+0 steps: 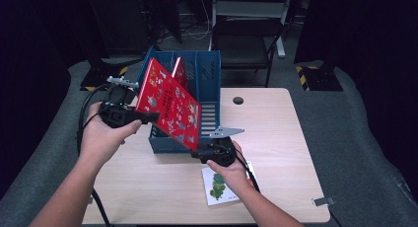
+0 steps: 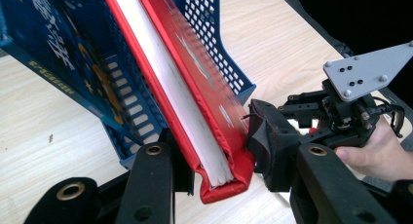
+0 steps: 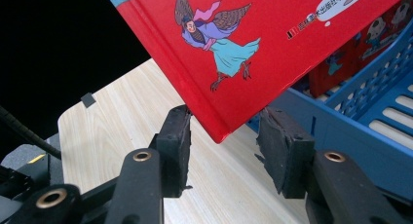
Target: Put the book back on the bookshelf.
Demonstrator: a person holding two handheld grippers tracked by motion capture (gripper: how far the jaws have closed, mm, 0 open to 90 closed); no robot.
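Observation:
A red picture book hangs tilted over the front of a blue slotted rack on the wooden table. My left gripper grips it at its left edge. In the left gripper view the book lies spine-down between the jaws of that gripper, and both pads press on its covers. My right gripper sits under the book's lowest corner. In the right gripper view that corner dips between the jaws of the gripper, which stand apart from it, open.
A second red book stands in the rack. A white book with a green caterpillar lies flat on the table under my right forearm. A dark chair stands behind the table. A round cable hole sits right of the rack.

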